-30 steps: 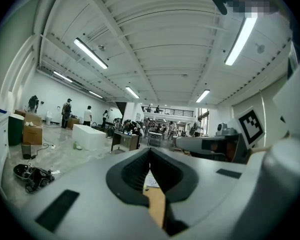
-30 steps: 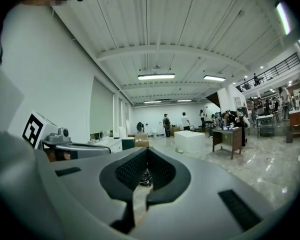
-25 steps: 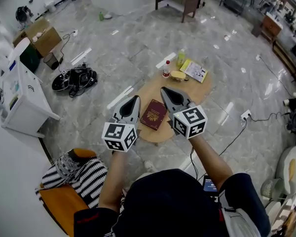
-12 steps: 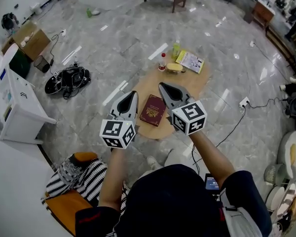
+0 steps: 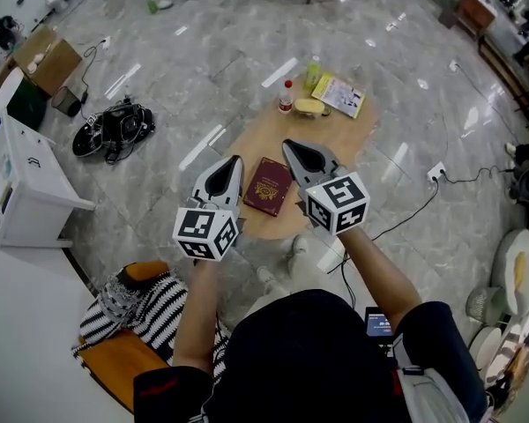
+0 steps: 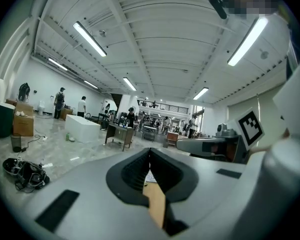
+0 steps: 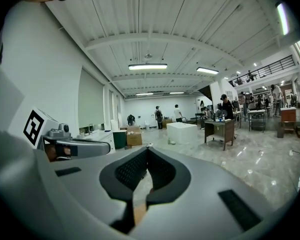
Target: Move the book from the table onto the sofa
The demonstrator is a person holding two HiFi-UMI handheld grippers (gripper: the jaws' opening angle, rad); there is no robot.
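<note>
In the head view, the book [image 5: 267, 186] is lying flat on the wooden surface [image 5: 339, 144], near its closer edge. Its dark red cover is carrying a gold emblem and lines of gold lettering too small to read. The left gripper [image 5: 236, 159] and the right gripper [image 5: 286, 144] are hovering on either side of the book, jaw tips pointing away from the person. At the far end of the surface, a red-capped bottle [image 5: 286, 97] and a yellow-green bottle [image 5: 313, 73] are standing beside a printed yellow booklet [image 5: 341, 95], whose text is not readable. A cardboard box [image 5: 44, 60] is sitting open on the floor, its contents unclear.

In the left gripper view, the left gripper's [image 6: 149, 151] jaws are pressing together with nothing between them, and the tan surface is showing below.

In the right gripper view, the right gripper's [image 7: 146, 151] jaws are likewise meeting, empty.
</note>
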